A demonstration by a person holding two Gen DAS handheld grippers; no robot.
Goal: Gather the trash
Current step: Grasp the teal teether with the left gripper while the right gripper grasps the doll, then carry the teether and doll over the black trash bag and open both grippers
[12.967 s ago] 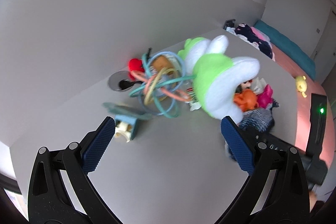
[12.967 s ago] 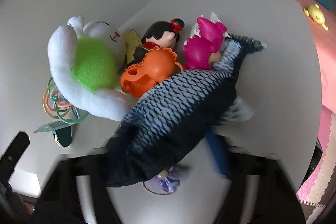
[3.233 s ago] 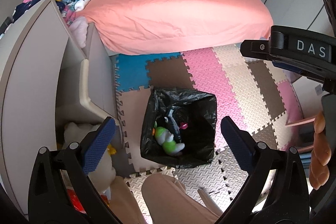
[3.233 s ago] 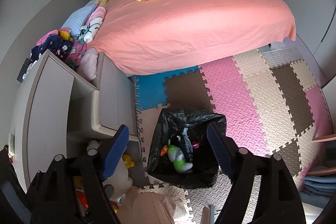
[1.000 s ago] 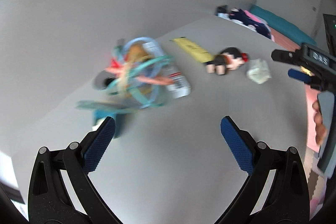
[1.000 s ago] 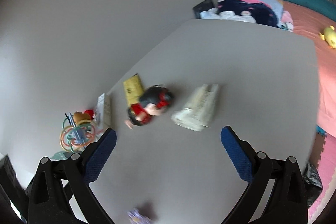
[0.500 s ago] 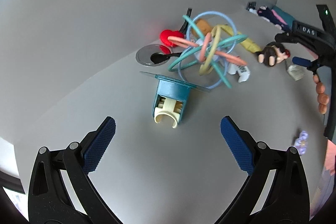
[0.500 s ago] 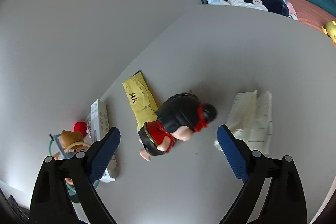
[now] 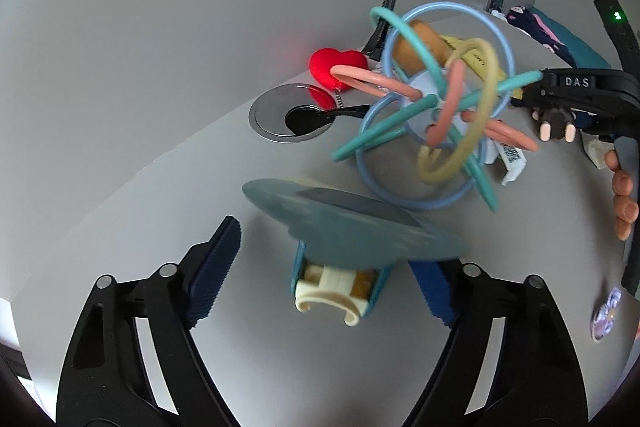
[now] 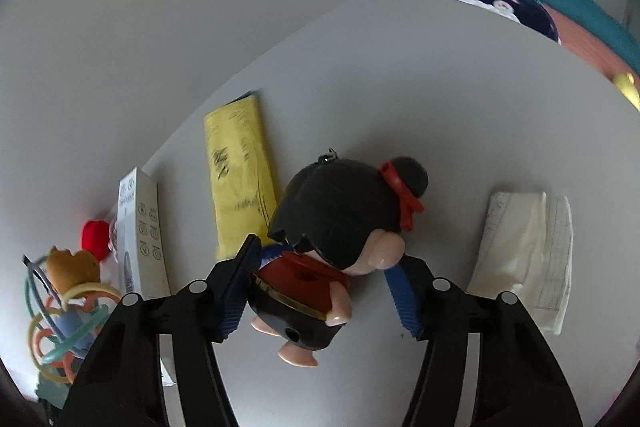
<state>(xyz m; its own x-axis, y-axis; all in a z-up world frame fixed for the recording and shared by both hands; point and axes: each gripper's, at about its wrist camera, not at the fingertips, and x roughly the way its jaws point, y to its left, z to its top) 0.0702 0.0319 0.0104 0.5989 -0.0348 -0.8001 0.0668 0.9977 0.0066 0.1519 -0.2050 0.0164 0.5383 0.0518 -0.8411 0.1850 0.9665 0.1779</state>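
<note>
Doll (image 10: 340, 251) lies on grey desk (image 10: 460, 99) against wall (image 10: 160, 7).

Black-haired doll (image 10: 340, 227) in red with a red bow, beside it a yellow packet (image 10: 240, 175); pastel-looped rattle (image 9: 436, 107), red heart (image 9: 336, 67).

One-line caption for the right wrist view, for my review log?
Open right gripper straddles a black-haired doll lying on the grey table, beside a yellow packet and folded paper.
</note>
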